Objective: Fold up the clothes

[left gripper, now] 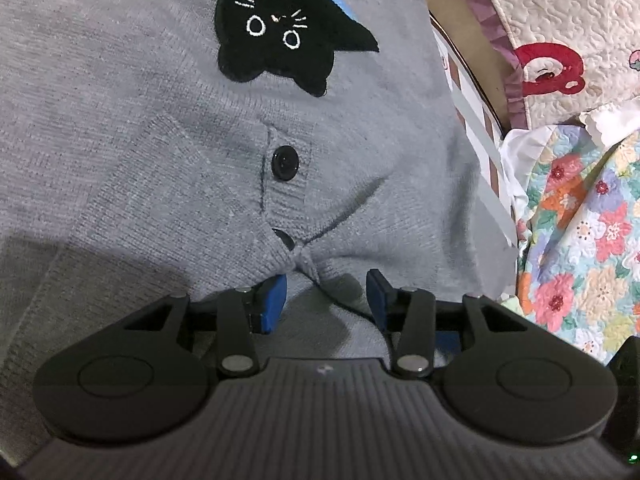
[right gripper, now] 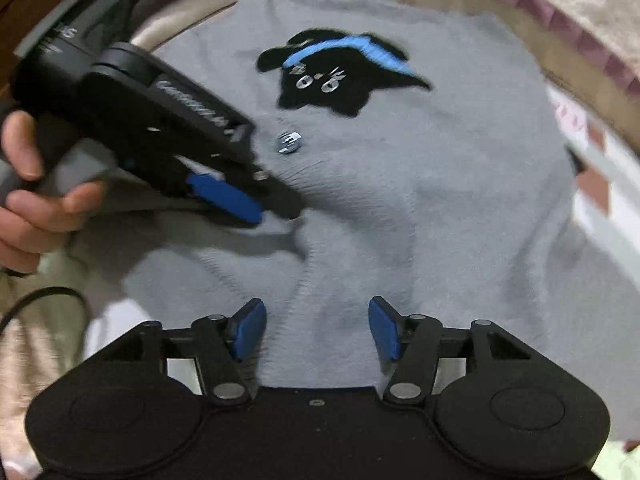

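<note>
Both grippers have their jaws apart, nothing pinched. Left gripper (left gripper: pixel 326 296) hangs just over the placket of the grey knit cardigan (left gripper: pixel 120 160), blue pads either side of a puckered ridge near the lower black button (left gripper: pixel 283 238), no pad pressing on the knit. Right gripper (right gripper: pixel 318 328) straddles a raised crease in the same cardigan, pads clear of it too.

Cardigan lies spread front-up on the bed, black cat patch (left gripper: pixel 280 40) with its blue stripe at the far end, upper button (left gripper: pixel 285 162) fastened. My read: the bunching at the placket is where the fabric was gathered, so a fold here looks set down rather than in progress. Body is otherwise flat, so I'd judge the fold far from finished.

In the right wrist view the hand (right gripper: pixel 36 200) holds the left gripper angled down onto the knit from the left.

Writing: pale quilted blanket (left gripper: pixel 560 20) has coloured embroidered letters along its top edge, upside down, unreadable. Lettering on the left gripper's body is motion-blurred, unreadable. Floral quilt (left gripper: pixel 580 240) sits at right.
</note>
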The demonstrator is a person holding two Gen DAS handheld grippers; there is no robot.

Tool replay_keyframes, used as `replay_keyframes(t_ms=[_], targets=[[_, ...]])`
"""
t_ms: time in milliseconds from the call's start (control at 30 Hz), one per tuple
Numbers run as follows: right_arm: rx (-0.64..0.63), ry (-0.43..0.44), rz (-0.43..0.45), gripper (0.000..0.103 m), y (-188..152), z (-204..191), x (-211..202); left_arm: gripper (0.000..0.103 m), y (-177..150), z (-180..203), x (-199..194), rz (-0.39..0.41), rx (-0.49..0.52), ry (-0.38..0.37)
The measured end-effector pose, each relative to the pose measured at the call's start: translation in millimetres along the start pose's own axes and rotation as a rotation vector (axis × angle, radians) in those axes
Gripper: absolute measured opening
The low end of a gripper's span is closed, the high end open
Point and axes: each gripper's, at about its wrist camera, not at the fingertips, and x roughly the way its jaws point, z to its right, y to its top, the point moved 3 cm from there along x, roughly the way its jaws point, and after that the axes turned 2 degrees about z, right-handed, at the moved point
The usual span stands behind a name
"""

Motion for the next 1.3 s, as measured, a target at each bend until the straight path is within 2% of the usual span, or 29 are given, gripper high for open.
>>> replay_keyframes(t_ms=[33, 100, 133, 267, 400, 467, 500, 533, 567, 600, 633, 700, 767, 833, 900, 933, 1000, 1033, 1100, 1200, 1300], targets=[[-0.005, 0.004, 0.011, 0.025, -1, 3, -2, 0.043, 0, -1, -1, 0.0, 0.001, 0.002], [0.008, 0.034, 0.038, 0.01, -3, 11, -7, 0.043, -1, -1, -1, 0.0, 0.001, 0.004], [0.048, 0.08, 0.06, 0.009, -4, 17, -12, 0.044, -1, -1, -2, 0.002, 0.0, 0.002], [0.192, 0.281, 0.133, 0.009, -14, 36, -42, 0.051, -2, -3, -6, 0.016, -0.04, -0.04], [0.218, 0.3, 0.119, 0.008, -28, 42, -51, 0.058, -2, 5, -7, 0.043, -0.033, -0.047], [0.249, 0.31, 0.11, 0.008, -31, 43, -42, 0.058, -6, 15, -1, 0.044, 0.045, -0.042], [0.264, 0.32, 0.107, 0.008, -32, 43, -39, 0.051, -10, 20, 3, 0.041, 0.09, -0.026], [0.272, 0.336, 0.107, 0.008, -32, 43, -38, 0.025, -14, 25, 8, 0.037, 0.135, -0.009], [0.275, 0.355, 0.112, 0.009, -31, 42, -38, 0.012, -18, 28, 10, 0.035, 0.172, 0.01], [0.275, 0.376, 0.113, 0.009, -30, 40, -40, 0.008, -24, 34, 7, 0.054, 0.212, 0.038], [0.275, 0.402, 0.11, 0.009, -31, 39, -40, 0.008, -29, 40, 3, 0.076, 0.252, 0.067], [0.281, 0.465, 0.097, 0.009, -36, 39, -36, 0.008, -44, 57, -3, 0.13, 0.395, 0.177], [0.363, 0.451, 0.051, 0.009, -49, 49, -15, 0.008, -53, 57, 7, 0.123, 0.418, 0.243], [0.422, 0.45, 0.054, 0.01, -62, 51, -5, 0.011, -53, 57, 14, 0.12, 0.443, 0.266], [0.456, 0.471, 0.092, 0.017, -68, 54, -10, 0.015, -51, 59, 9, 0.13, 0.461, 0.247], [0.475, 0.471, 0.123, 0.021, -70, 60, -18, 0.02, -50, 59, 6, 0.135, 0.457, 0.229], [0.54, 0.435, 0.214, 0.031, -74, 82, -39, 0.028, -49, 57, -1, 0.139, 0.449, 0.19], [0.598, 0.396, 0.273, 0.036, -78, 99, -53, 0.032, -49, 59, -2, 0.138, 0.457, 0.174], [0.703, 0.284, 0.346, 0.045, -88, 135, -73, 0.032, -49, 65, -4, 0.136, 0.476, 0.143], [0.872, 0.049, 0.393, 0.046, -115, 204, -97, 0.034, -50, 82, -12, 0.167, 0.536, 0.08], [1.063, -0.113, 0.445, 0.046, -149, 267, -108, 0.038, -55, 91, -20, 0.194, 0.586, 0.025]])
